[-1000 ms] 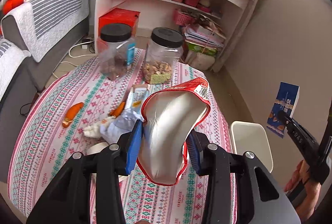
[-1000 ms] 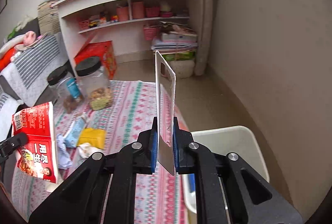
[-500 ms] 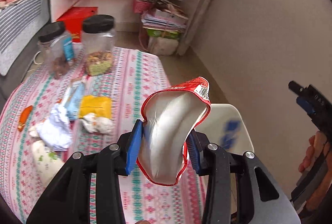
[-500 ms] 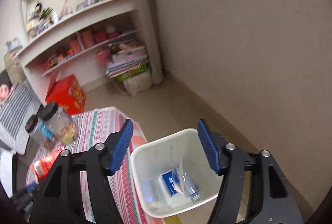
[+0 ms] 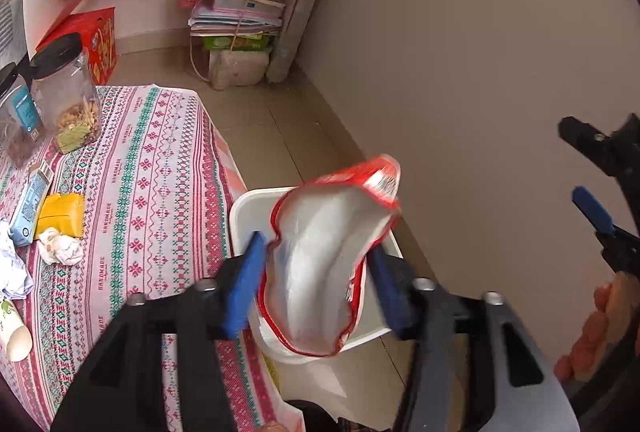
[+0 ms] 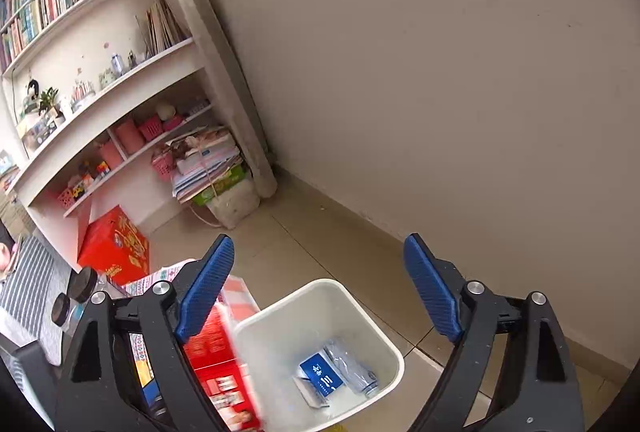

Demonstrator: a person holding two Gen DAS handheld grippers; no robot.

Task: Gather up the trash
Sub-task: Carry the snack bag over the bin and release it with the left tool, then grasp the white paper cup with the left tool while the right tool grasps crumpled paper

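Observation:
My left gripper (image 5: 316,280) is over the white trash bin (image 5: 248,208). Its jaws stand apart, and the red snack bag (image 5: 324,264) with a silver inside hangs blurred between them, touching neither pad clearly. The bag also shows in the right wrist view (image 6: 218,356) at the bin's (image 6: 276,316) left rim. My right gripper (image 6: 320,292) is open and empty above the bin, and shows in the left wrist view (image 5: 592,192) at the right. A blue packet (image 6: 322,378) and clear plastic lie in the bin.
The patterned tablecloth (image 5: 152,168) holds a yellow wrapper (image 5: 60,218), crumpled tissue (image 5: 60,250), a blue carton (image 5: 30,200) and two black-lidded jars (image 5: 66,92). A beige wall (image 5: 460,52) is on the right; shelves and a red box (image 5: 96,32) stand behind.
My left gripper moved right from over the table to over the bin and its jaws opened wider. My right gripper opened and dropped the blue packet into the bin, then lifted.

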